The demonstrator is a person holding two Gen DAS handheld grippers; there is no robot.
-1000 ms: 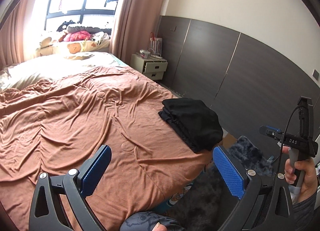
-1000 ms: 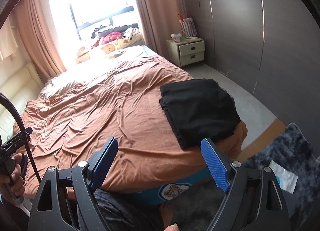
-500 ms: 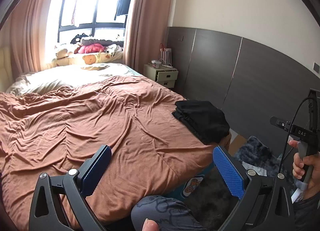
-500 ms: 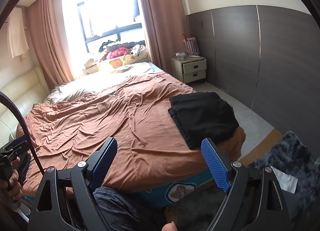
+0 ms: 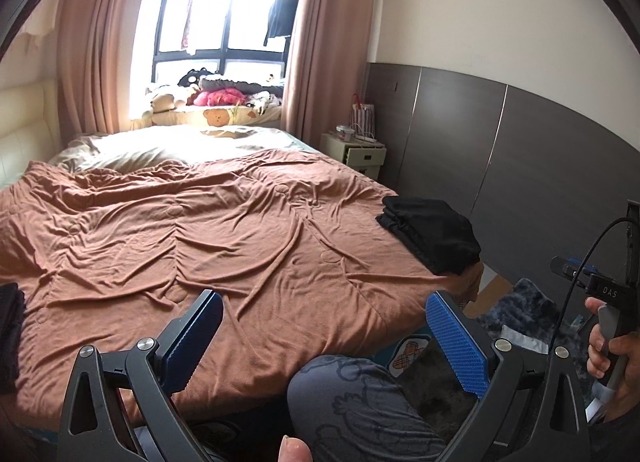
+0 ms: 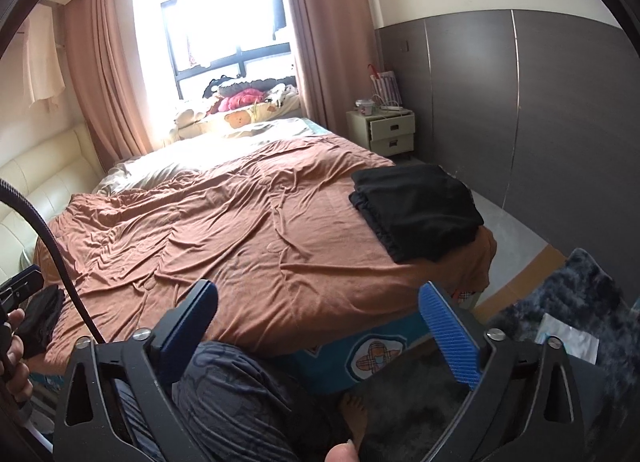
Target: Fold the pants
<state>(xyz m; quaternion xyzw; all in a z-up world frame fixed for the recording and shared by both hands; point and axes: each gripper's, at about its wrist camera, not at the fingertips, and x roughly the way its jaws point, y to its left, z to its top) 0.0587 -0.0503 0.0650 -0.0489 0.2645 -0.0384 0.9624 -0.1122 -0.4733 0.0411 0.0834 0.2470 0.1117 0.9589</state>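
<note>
Down at 6 o'clock both grippers, left gripper [image 5: 322, 346] and right gripper [image 6: 320, 336], hang wide open, holding nothing. Further out at 2 o'clock, the black pants [image 6: 416, 210] sit folded near the bed [image 6: 248, 246] corner. Folding looks done; next is probably just backing off.

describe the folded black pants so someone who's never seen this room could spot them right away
Start at the big bed with the rumpled brown duvet. Follow it to the foot corner on the side of the dark wall panels. The folded black pants lie there, a neat flat stack and the only dark thing on that side of the brown cover.
</note>
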